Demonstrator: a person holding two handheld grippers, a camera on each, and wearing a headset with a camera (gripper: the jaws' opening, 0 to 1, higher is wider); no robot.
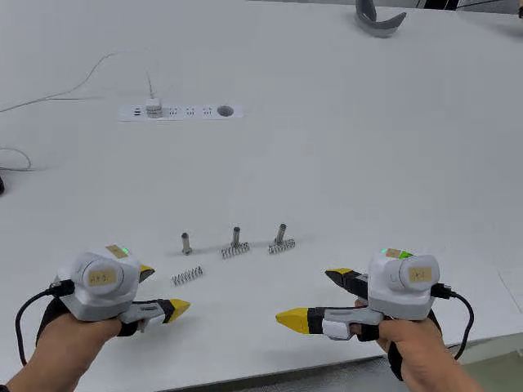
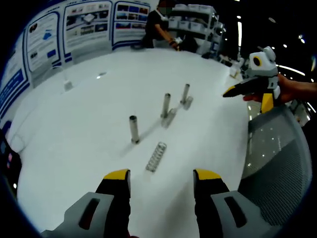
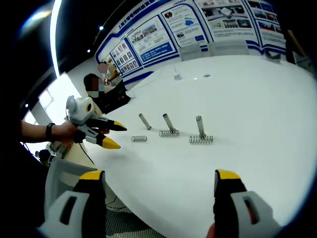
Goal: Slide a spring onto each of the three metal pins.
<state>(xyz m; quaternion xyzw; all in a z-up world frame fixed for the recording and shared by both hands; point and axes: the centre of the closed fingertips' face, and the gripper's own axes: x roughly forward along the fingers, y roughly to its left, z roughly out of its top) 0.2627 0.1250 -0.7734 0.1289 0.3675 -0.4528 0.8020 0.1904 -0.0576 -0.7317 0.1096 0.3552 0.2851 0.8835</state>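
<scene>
Three short metal pins stand upright in a row on the white table: left pin [image 1: 186,242], middle pin [image 1: 236,237], right pin [image 1: 280,233]. A spring [image 1: 187,276] lies loose in front of the left pin. Two more springs [image 1: 235,251] [image 1: 282,246] lie flat at the bases of the middle and right pins. My left gripper [image 1: 163,288] hovers open near the front left, just short of the loose spring [image 2: 156,156]. My right gripper [image 1: 310,296] is open at the front right, with the pins [image 3: 168,122] well ahead of it. Both hold nothing.
A white power strip [image 1: 180,112] with a plugged cable lies at the back left. A grey curved object [image 1: 380,18] sits at the far edge. The table's front edge runs just below both hands. A mesh chair [image 2: 282,168] stands beside the table.
</scene>
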